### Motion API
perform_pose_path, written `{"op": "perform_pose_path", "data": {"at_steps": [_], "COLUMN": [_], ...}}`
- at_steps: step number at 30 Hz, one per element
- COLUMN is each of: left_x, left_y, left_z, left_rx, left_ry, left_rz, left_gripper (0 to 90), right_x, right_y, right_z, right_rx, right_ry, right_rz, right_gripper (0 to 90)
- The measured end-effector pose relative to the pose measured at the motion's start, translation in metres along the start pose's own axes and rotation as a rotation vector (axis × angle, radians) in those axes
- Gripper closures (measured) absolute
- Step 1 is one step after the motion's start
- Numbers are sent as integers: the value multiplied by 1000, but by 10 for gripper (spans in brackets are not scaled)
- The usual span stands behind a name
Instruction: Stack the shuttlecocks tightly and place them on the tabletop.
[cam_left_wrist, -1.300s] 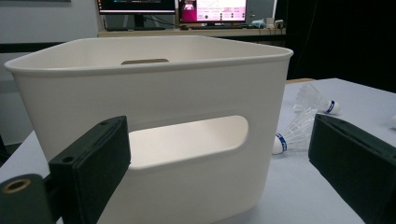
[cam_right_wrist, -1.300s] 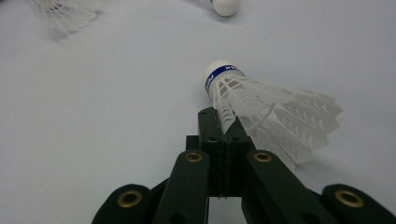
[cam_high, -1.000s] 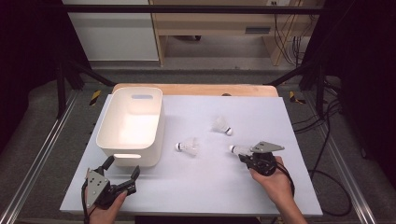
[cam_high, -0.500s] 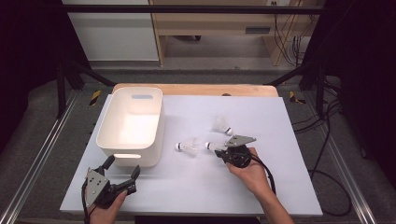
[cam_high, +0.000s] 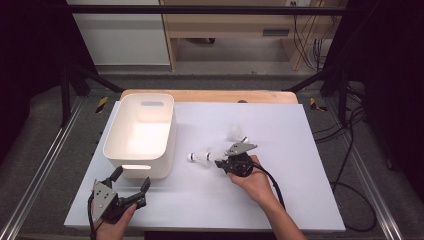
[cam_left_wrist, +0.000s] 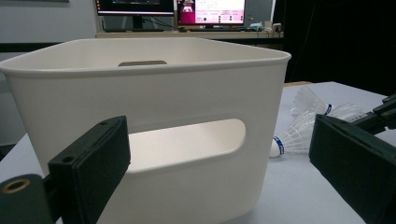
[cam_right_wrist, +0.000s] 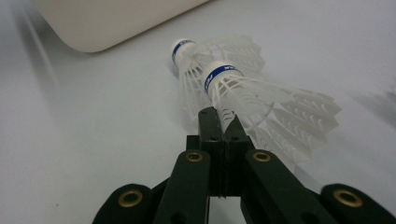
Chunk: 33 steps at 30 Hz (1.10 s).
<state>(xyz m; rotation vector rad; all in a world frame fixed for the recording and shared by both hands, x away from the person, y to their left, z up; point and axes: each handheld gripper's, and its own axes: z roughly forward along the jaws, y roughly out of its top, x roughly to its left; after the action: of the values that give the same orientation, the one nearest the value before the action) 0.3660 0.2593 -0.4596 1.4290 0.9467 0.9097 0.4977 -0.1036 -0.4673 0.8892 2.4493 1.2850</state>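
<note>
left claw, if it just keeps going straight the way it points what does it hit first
Most likely the white bin: its near wall with the handle slot sits squarely between the open left claw. The shuttlecock lies off to the side.

Smooth matt plastic bin (cam_high: 141, 131), feathery white plastic shuttlecock (cam_right_wrist: 252, 95), matt white tabletop (cam_high: 200, 200).

In the left gripper view, the white bin (cam_left_wrist: 154, 116) is cut off at the left and bottom edges, and a shuttlecock (cam_left_wrist: 299, 137) beside it is partly hidden behind the right-hand jaw. In the right gripper view, the bin's corner (cam_right_wrist: 107, 23) is blurred and cut off at the top edge.
</note>
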Motion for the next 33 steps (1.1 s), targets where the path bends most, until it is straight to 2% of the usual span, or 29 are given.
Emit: {"op": "perform_pose_path", "data": {"at_steps": [4, 16, 24, 33], "left_x": [0, -1, -2, -3], "left_y": [0, 0, 0, 0], "left_z": [0, 0, 0, 1], "left_rx": [-1, -1, 0, -1], "left_ry": [-1, -4, -8, -9], "left_rz": [-1, -2, 0, -1], "left_gripper": [55, 55, 56, 56], "right_x": [2, 4, 7, 5], "right_y": [5, 8, 11, 9], "right_z": [5, 21, 25, 28], "right_rx": [-10, 14, 16, 24], "right_ry": [12, 43, 54, 55], "right_rz": [-10, -42, -72, -75], "right_gripper": [900, 900, 900, 898]}}
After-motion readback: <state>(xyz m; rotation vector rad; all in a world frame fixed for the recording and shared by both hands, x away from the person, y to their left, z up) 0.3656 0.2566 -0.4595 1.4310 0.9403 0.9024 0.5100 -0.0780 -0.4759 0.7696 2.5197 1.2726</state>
